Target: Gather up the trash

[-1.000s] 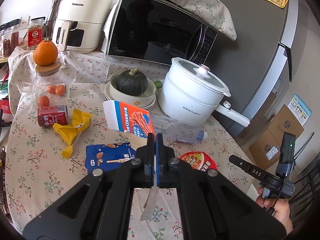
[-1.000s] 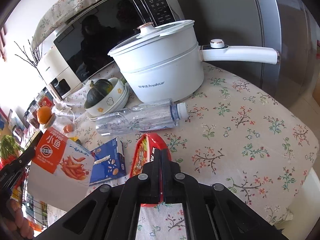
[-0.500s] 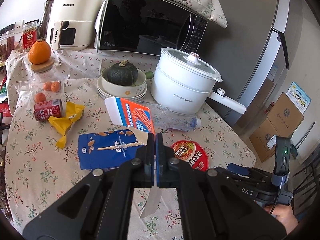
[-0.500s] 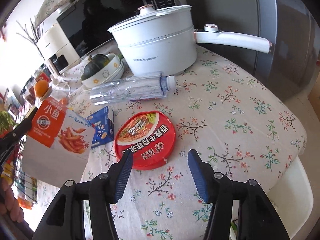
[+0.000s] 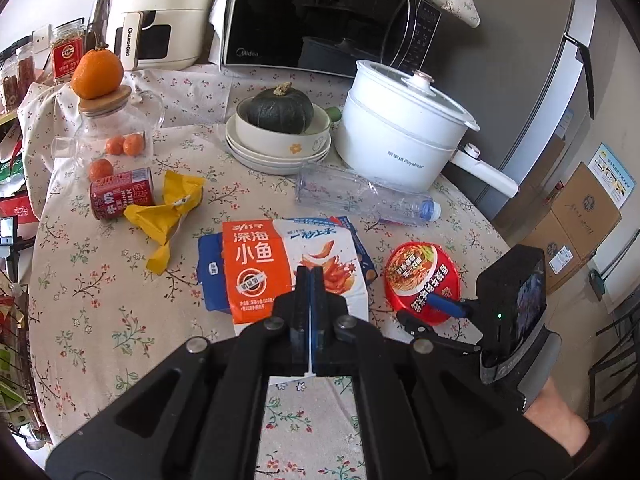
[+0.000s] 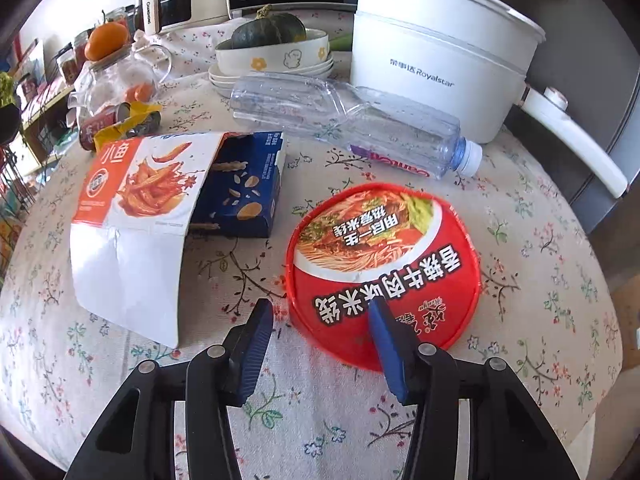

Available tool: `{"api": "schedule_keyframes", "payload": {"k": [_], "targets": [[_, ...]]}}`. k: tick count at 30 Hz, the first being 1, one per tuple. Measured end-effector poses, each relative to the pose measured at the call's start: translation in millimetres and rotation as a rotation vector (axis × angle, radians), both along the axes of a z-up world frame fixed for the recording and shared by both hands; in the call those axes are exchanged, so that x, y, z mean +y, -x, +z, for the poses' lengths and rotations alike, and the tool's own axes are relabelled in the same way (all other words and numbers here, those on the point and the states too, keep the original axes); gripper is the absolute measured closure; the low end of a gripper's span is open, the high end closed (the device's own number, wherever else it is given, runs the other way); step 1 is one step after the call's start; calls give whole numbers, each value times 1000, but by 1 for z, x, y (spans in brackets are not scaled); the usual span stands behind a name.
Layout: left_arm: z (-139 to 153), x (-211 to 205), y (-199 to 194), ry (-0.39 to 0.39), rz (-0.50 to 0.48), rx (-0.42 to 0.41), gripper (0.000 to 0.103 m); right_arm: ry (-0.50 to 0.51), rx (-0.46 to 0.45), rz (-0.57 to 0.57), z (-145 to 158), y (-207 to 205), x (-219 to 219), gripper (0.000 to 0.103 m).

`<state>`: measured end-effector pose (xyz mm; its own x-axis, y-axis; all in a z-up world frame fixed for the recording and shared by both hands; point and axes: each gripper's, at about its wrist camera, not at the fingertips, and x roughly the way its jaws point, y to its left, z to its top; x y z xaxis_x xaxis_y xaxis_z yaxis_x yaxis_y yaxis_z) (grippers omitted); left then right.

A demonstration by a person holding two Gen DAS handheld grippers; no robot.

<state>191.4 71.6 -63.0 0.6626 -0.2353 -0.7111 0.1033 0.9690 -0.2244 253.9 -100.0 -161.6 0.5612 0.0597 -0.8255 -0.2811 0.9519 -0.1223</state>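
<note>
Hidden: blue snack box mostly under the orange-white snack bag in L wrist view — only its edges show. Bag's lower edge is lost behind the L claw's body.
Cut off: fridge and microwave run out of frame at 12–1 o'clock; R view crops the white pot lid.
Hard to read: whether the bag rests on the bench or hangs just above it — can't tell.
L view only: yellow wrapper and red can in full at 10 o'clock, orange on a jar, cardboard boxes on the floor at 3 o'clock.
R view only: bag's white back panel, box face with snack print, bottle label.
L claw: pressed together, pinching the snack bag's near edge.
R claw: spread wide; R fingertip over the red noodle-cup lid near rim, contact unclear — L fingertip over bare cloth beside it.
Trash spot: lid flat on the bench, 3 o'clock of the bag; bottle lies on its side at 12, beside the pot.
</note>
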Motion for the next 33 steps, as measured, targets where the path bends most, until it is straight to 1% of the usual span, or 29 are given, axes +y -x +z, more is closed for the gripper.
{"api": "schedule_keyframes", "payload": {"k": [1, 2, 3, 4, 5, 6, 7, 9, 11, 13, 15, 17, 18, 20, 21, 24, 27, 33], "targets": [[-6, 2, -3, -13, -1, 34, 103, 18, -7, 9, 0, 0, 3, 63], [-13, 5, -6, -24, 11, 66, 97, 28, -11, 22, 0, 1, 6, 67], [-19, 9, -9, -15, 14, 94, 78, 41, -14, 36, 0, 3, 10, 74], [-26, 14, -11, -1, 20, 119, 64, 53, -17, 49, -1, 4, 13, 80], [-32, 19, -12, 15, 34, 133, 43, 67, -21, 53, -1, 6, 15, 80], [-36, 24, -13, 35, 45, 138, 40, 66, -24, 57, -1, 8, 18, 85], [-41, 27, -14, 51, 51, 151, 40, 51, -20, 58, 1, 8, 18, 90], [-51, 33, -19, 85, 57, 180, 40, 12, -6, 49, 5, 8, 14, 97], [-61, 36, -25, 113, 68, 211, 40, -7, 2, 36, 7, 8, 11, 99], [-73, 39, -29, 154, 77, 246, 45, -25, 12, 22, 9, 6, 5, 99], [-83, 40, -32, 194, 80, 281, 68, -34, 16, 11, 11, 6, 1, 99], [-89, 39, -33, 222, 78, 295, 81, -49, 12, -2, 15, 7, -5, 99], [-89, 38, -31, 233, 75, 282, 88, -66, 13, -10, 17, 8, -10, 99], [-84, 35, -29, 254, 66, 252, 93, -100, 8, -28, 25, 9, -19, 99], [-80, 32, -28, 260, 59, 240, 95, -114, 3, -38, 29, 9, -23, 99], [-64, 23, -25, 241, 35, 191, 97, -135, -22, -66, 42, 12, -36, 99], [-49, 9, -18, 236, 7, 151, 98, -170, -33, -92, 53, 17, -50, 99], [-25, -14, -11, 231, -48, 108, 100, -209, -58, -148, 74, 34, -83, 99]]}}
